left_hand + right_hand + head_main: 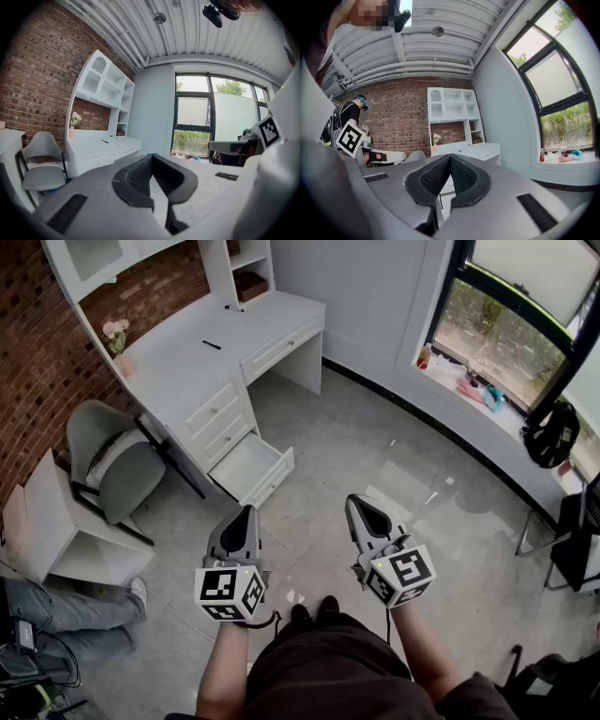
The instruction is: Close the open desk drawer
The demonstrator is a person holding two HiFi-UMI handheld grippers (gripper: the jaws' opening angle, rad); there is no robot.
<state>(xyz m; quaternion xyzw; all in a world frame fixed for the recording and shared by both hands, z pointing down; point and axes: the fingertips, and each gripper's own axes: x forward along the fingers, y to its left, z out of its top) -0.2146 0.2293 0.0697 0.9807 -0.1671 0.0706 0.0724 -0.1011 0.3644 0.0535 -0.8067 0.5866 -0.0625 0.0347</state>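
Observation:
The white desk (187,352) stands against the brick wall at the upper left. Its lowest drawer (251,468) is pulled out over the grey floor, and nothing shows inside it. My left gripper (247,513) hovers just below and in front of the drawer's front corner, apart from it, jaws together and holding nothing. My right gripper (357,502) is further right over bare floor, also shut and holding nothing. In the left gripper view the shut gripper (151,158) has the desk (101,151) off to its left. In the right gripper view the shut gripper (450,157) points toward the desk (474,151).
A grey chair (112,460) stands left of the drawer beside a white side table (47,521). A seated person's legs (70,610) lie at the lower left. A flower vase (117,338) and a pen (212,345) sit on the desktop. The window sill (469,385) curves along the right.

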